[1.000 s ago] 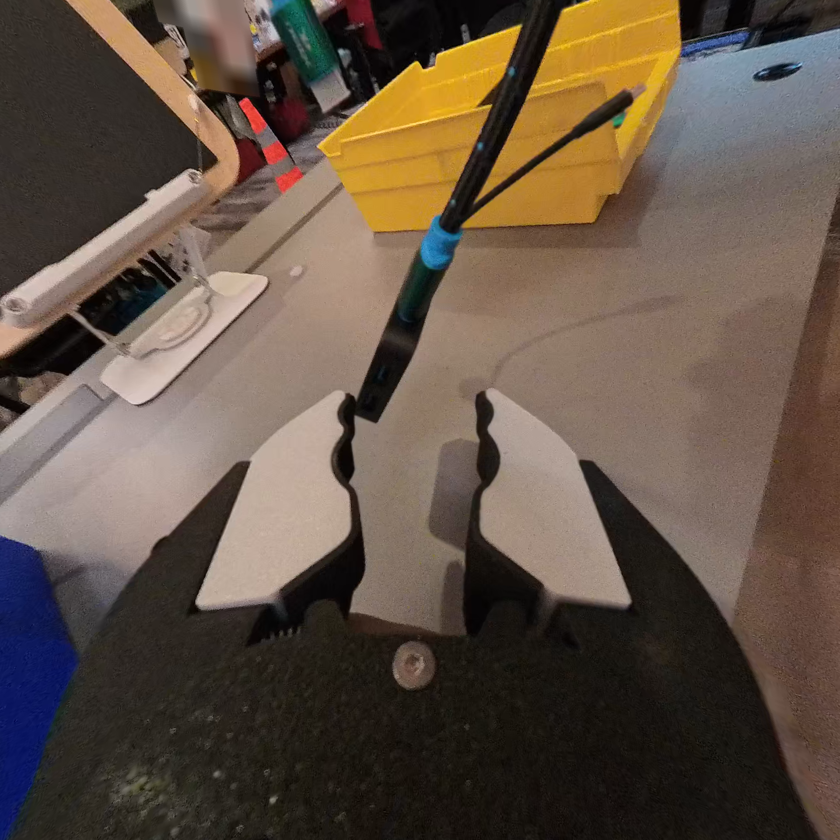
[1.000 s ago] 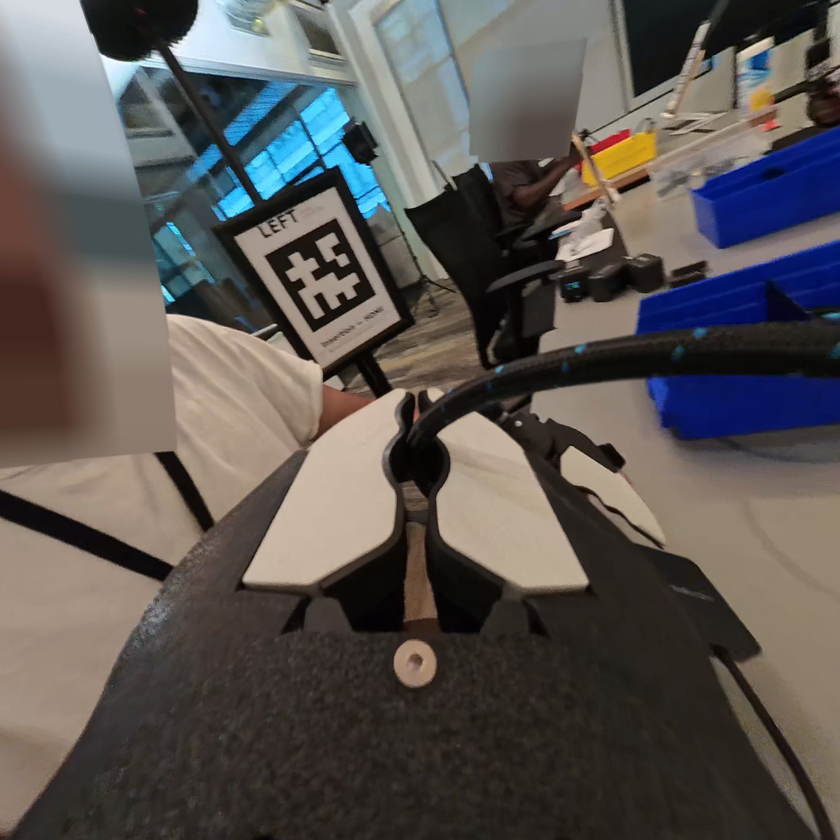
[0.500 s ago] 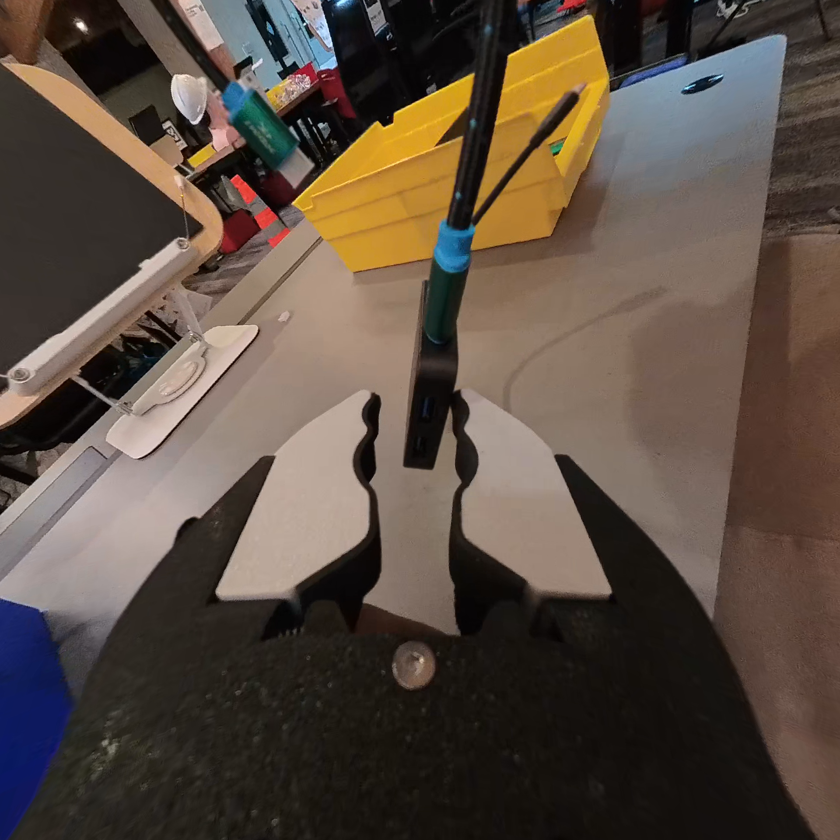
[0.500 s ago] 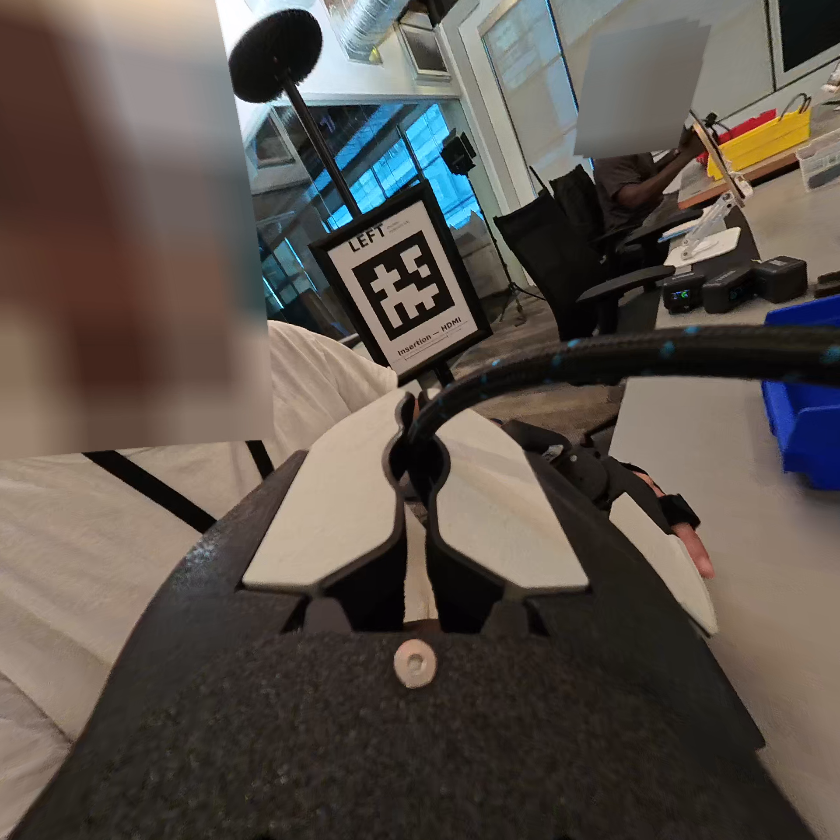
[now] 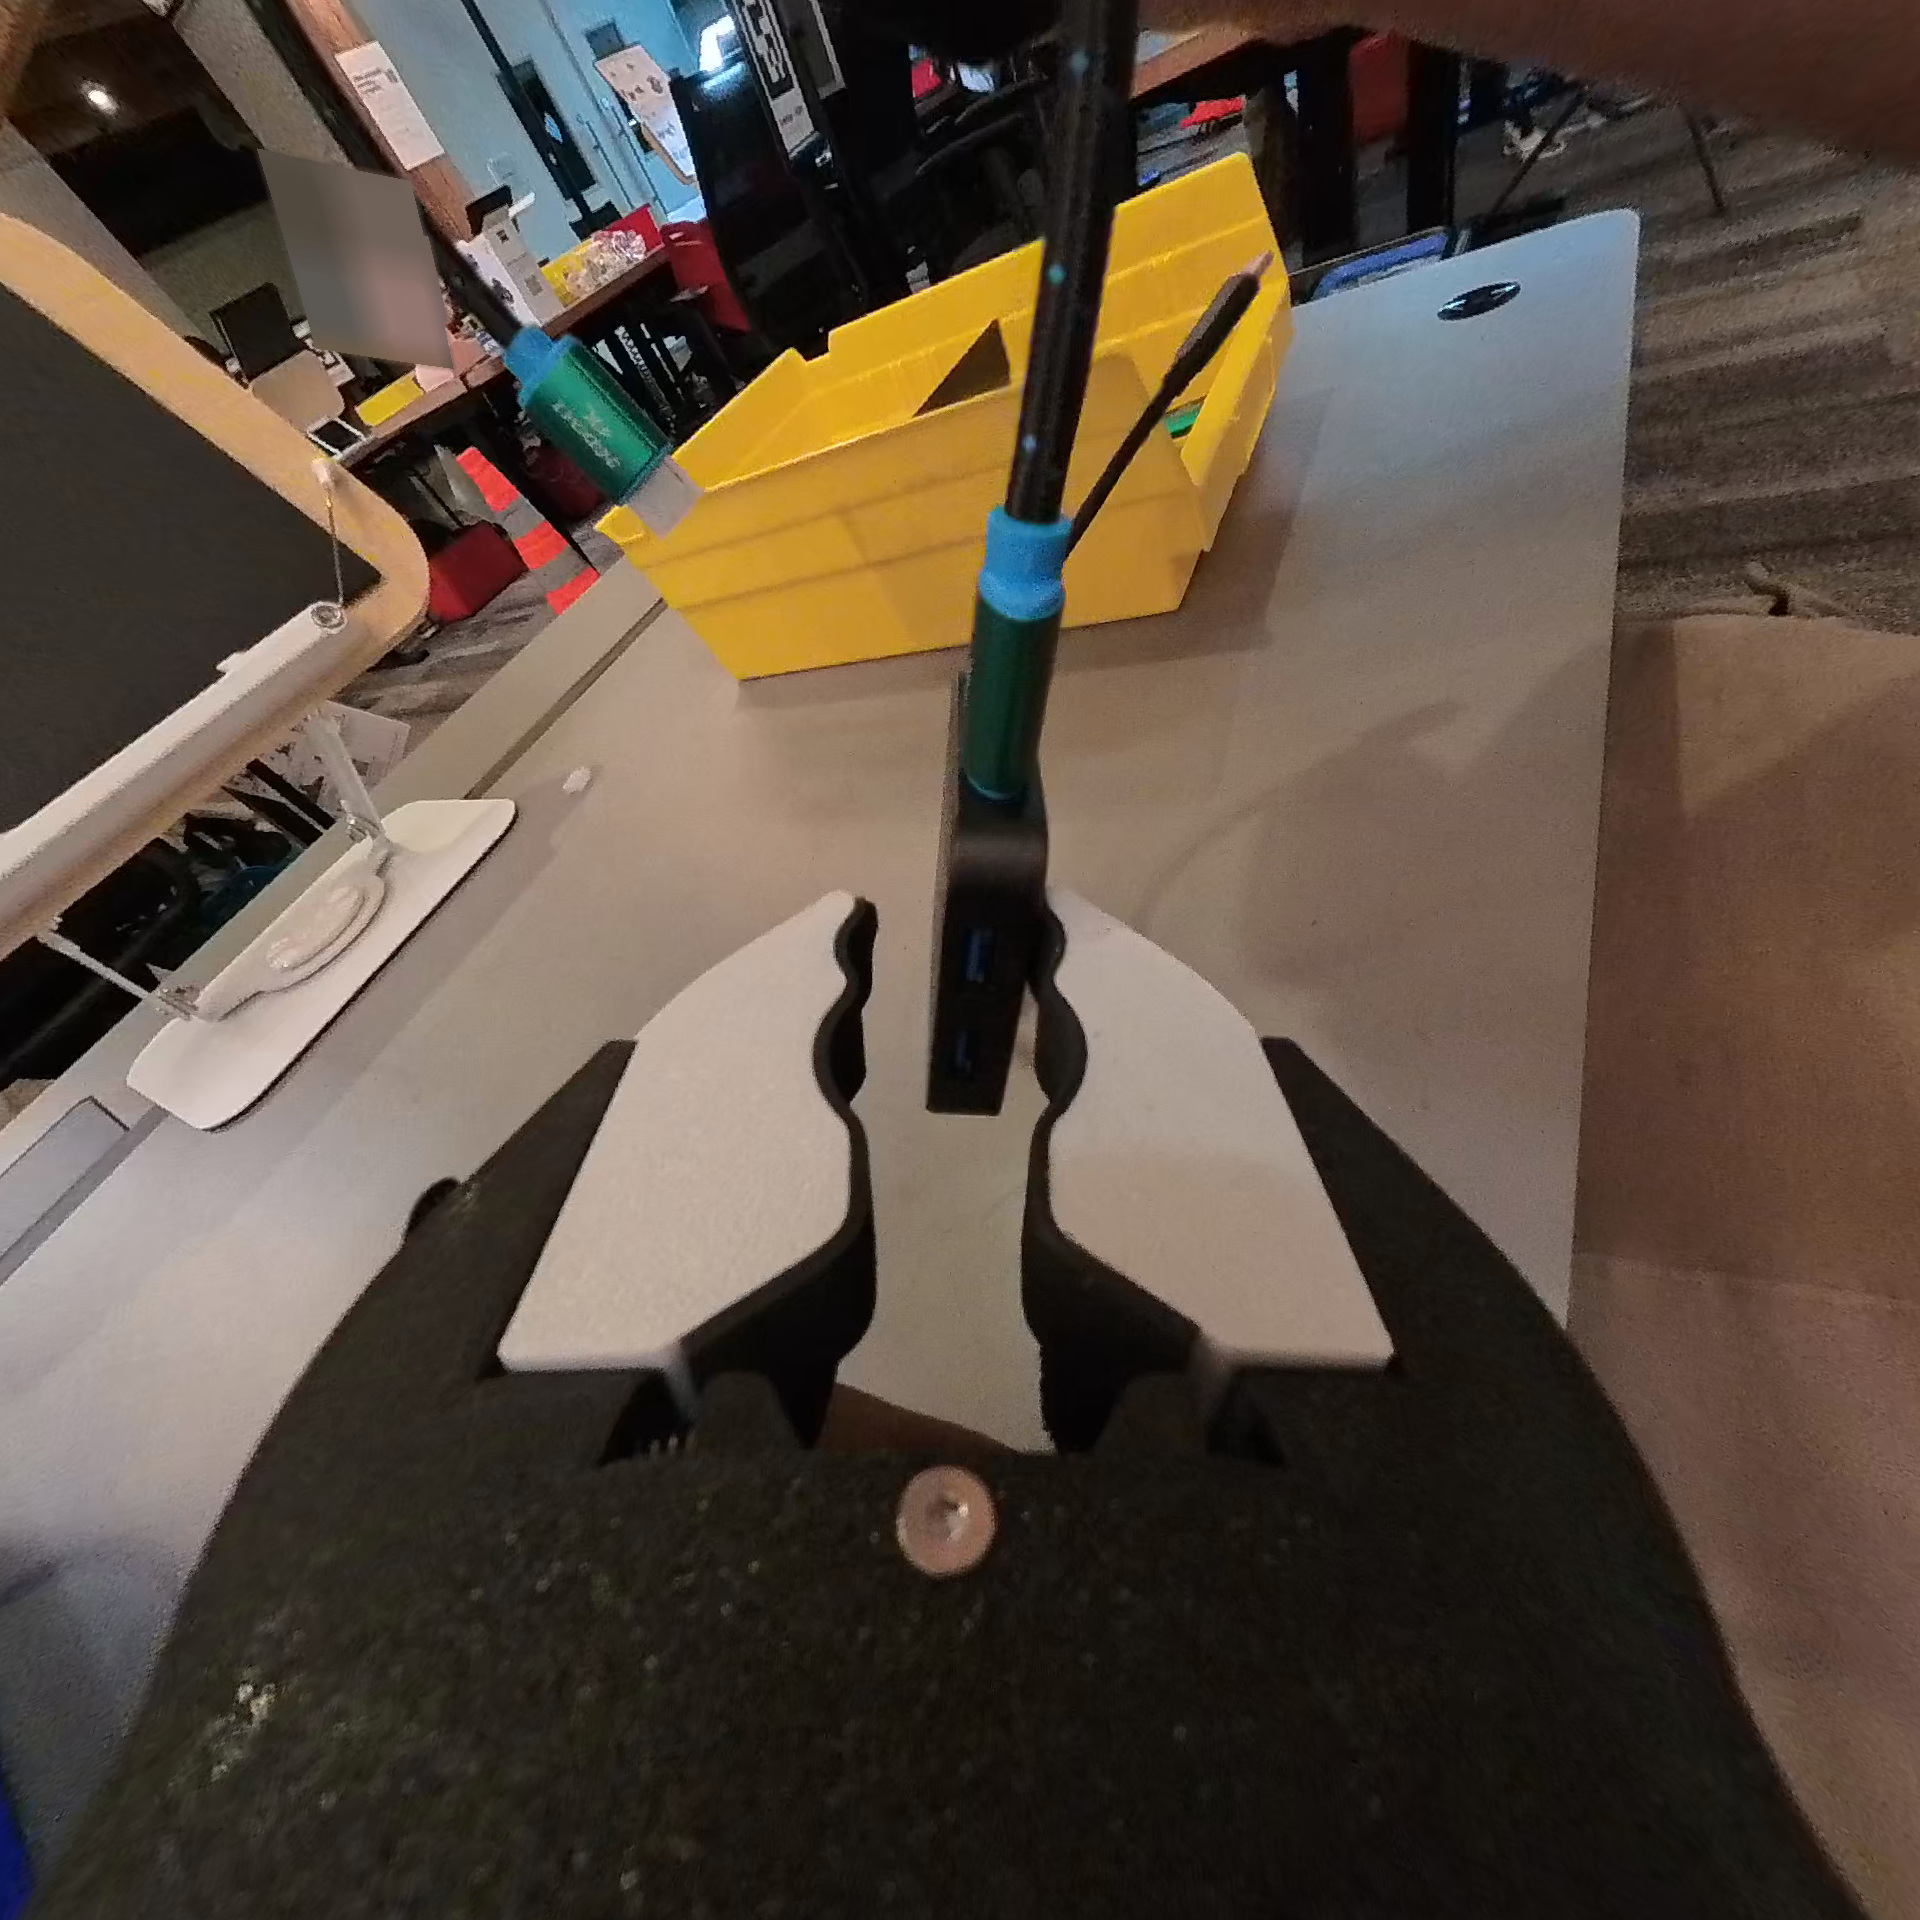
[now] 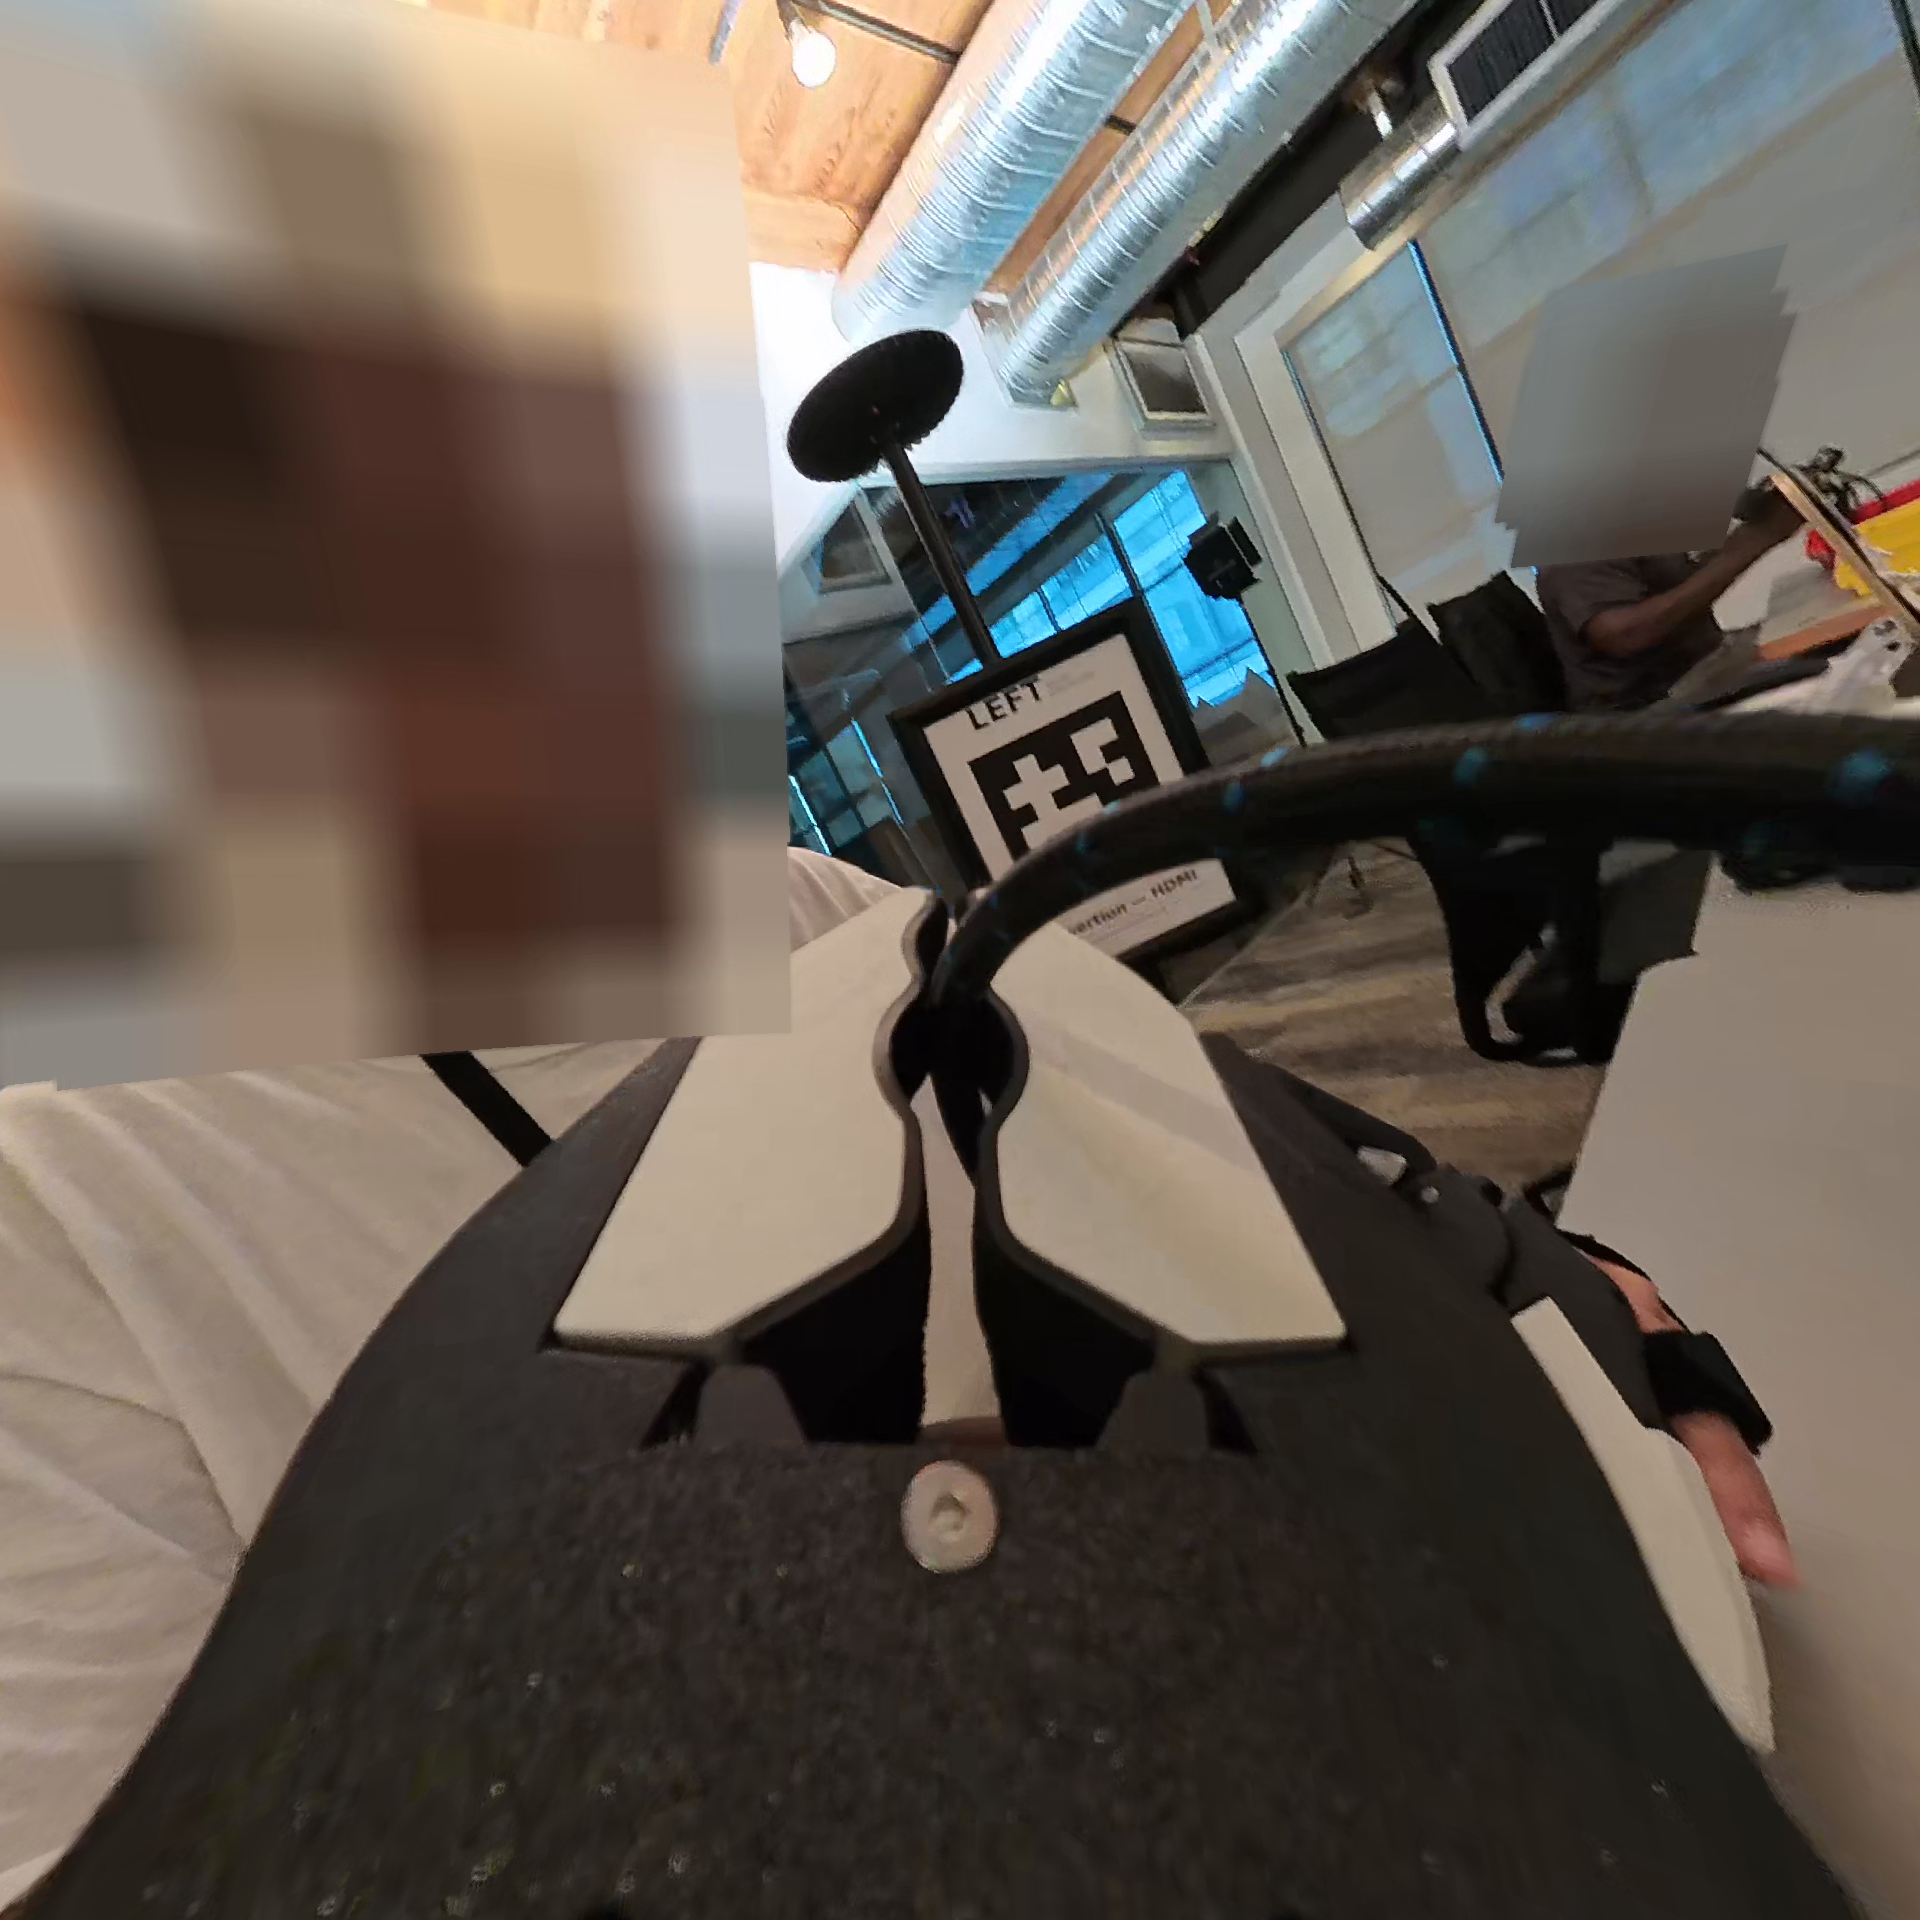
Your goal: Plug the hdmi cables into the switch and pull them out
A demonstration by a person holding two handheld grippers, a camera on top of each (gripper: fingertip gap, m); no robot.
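A framed marker sign (image 6: 1060, 790) bearing print stands at 12 o'clock in the right wrist view. The left gripper (image 5: 951, 997) is parted around the black switch (image 5: 982, 966), which touches its right finger over the grey table (image 5: 1351, 831); a yellow bin (image 5: 935, 520) sits at 12 o'clock. The right gripper (image 6: 951, 997) is clenched on the braided hdmi cable (image 6: 1351, 779).

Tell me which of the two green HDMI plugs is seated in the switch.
The green plug at centre, standing upright out of the black switch between the left gripper fingers. The other green plug, upper left, hangs free with its metal tip bare.
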